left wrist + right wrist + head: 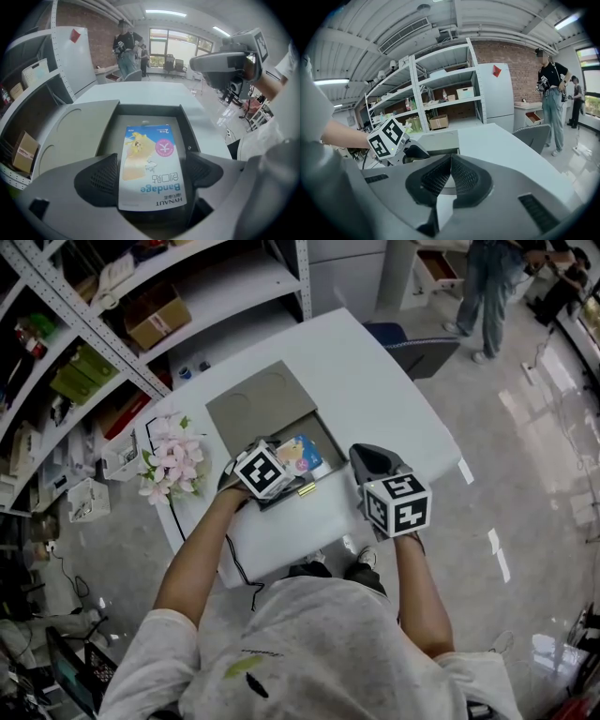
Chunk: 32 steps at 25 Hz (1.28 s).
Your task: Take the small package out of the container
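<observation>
The small package, a flat white bandage pack with blue print, lies in the grey container, whose lid lies open to the left. My left gripper reaches into the container with its jaws spread wide on either side of the package; the pads do not visibly press on it. In the head view the package shows just beyond the left gripper, inside the container. My right gripper hovers over the white table to the right, shut, and its pads meet with nothing between them.
The white table ends close in front of the person and at the right. Pink flowers stand at its left edge. Metal shelving runs along the left. A chair stands behind the table, and a person stands farther off.
</observation>
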### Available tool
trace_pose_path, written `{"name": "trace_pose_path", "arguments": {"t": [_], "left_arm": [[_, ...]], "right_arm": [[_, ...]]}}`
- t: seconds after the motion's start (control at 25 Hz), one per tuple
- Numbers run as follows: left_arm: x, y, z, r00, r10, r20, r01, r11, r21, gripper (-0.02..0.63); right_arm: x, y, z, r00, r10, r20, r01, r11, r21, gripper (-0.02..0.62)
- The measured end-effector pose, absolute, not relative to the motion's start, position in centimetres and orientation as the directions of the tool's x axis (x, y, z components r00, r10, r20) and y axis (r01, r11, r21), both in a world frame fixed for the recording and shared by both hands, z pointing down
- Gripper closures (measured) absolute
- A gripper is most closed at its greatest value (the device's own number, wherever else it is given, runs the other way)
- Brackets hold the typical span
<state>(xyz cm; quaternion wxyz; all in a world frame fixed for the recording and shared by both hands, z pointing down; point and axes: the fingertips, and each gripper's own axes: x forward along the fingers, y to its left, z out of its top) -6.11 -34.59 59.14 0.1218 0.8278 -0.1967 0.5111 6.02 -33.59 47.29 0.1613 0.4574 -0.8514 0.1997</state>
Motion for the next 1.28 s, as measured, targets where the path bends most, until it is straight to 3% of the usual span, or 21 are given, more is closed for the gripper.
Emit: {"name": "trace_pose_path", "arguments": {"t": [0.68,1.28], "left_arm": [[-6.3,-34.9,61.1,0.310,-0.127,0.942,-0.467,-0.884,0.034,0.155],[-6.5,-35.2,60.1,0.272,-0.200,0.941,-0.478,-0.877,-0.048,0.176]], "right_arm": [[8.1,-35.5,48.6,-0.606,-0.645,0.466,-0.786,0.574,-0.227,0.592],[9.1,-35.2,48.0,-0.617,-0.649,0.445,-0.778,0.586,-0.225,0.592]]}}
